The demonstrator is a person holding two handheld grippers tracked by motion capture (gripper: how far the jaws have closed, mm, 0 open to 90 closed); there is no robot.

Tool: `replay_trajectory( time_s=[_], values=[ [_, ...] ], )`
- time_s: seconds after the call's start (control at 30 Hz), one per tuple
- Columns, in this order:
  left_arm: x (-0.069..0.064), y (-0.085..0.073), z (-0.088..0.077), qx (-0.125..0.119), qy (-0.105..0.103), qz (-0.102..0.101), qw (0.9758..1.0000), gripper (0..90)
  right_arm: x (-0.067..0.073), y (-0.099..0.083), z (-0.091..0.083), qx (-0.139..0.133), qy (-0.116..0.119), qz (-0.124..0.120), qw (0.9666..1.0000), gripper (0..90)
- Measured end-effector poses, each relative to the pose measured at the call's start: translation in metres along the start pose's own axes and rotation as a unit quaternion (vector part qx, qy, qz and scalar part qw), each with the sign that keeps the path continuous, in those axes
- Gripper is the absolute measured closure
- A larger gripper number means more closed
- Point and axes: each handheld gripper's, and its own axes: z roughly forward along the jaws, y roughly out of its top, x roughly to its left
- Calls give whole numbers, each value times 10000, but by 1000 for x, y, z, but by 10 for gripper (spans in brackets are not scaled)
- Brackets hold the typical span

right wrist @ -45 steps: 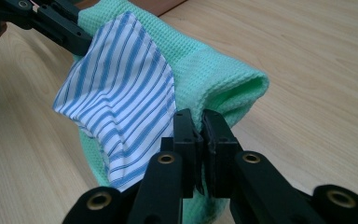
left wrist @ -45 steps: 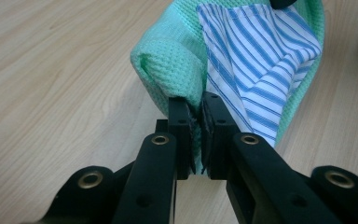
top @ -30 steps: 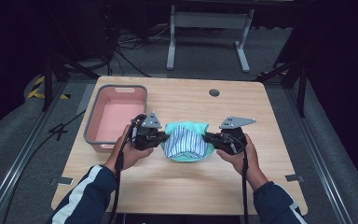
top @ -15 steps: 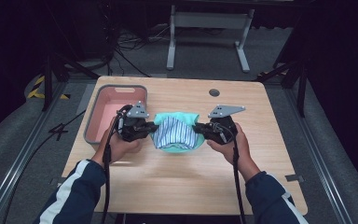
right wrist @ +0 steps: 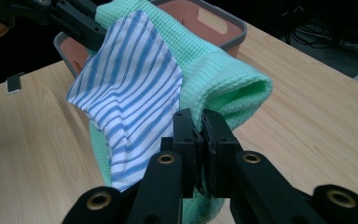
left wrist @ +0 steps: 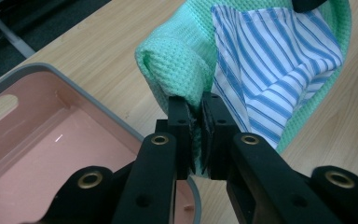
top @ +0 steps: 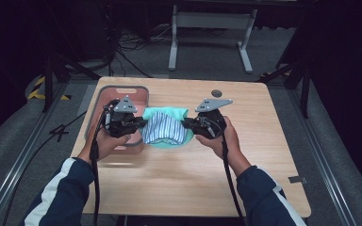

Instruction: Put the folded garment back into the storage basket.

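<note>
Mint-green waffle-weave cloth (top: pixel 167 123) hung folded between the two claws above the wooden tabletop (top: pixel 264 141), with a blue-and-white striped cloth (top: pixel 162 129) lying against its near face. In the high view the left claw (top: pixel 141 123) held the bundle at its left end and the right claw (top: pixel 186 124) at its right end, each carried in one of the person's hands, with dark sleeves striped in white coming in from below. The left gripper view showed the left claw (left wrist: pixel 199 123) with its black jaws pressed together on a rolled edge of the green cloth (left wrist: pixel 177 65), the striped cloth (left wrist: pixel 270 60) draping just beside them. The right gripper view showed the right claw (right wrist: pixel 200 140) likewise clamped on the fabric where the green cloth (right wrist: pixel 223 79) and the striped cloth (right wrist: pixel 130 88) met, the green fold bulging out past the jaws. A pink tray (top: pixel 104 94) with a grey rim and a handle slot sat on the tabletop just beside the left end of the bundle, partly under the left hand. Its floor (left wrist: pixel 51 163), as far as the left gripper view showed it, was bare pink plastic with nothing lying on it. The green cloth's lower edge sagged close to the tabletop in the high view; whether it touched I could not tell. A small dark round hole (top: pixel 216 92) sat in the tabletop near its far edge.
</note>
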Motion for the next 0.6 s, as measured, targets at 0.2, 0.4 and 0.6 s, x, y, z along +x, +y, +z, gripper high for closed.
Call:
replay_trajectory(
  time_s=[0.2,0.4,0.6],
  values=[
    [7,-3,-11,-1,110,-43,9999,835,5,10,8,-33,59,-48,10000,850],
    [17,-7,-27,2,248,-59,9997,836,12,25,20,-74,129,-127,9998,850],
    [25,-14,-35,18,368,-172,9992,836,17,35,33,-78,212,-156,9996,850]
  ],
)
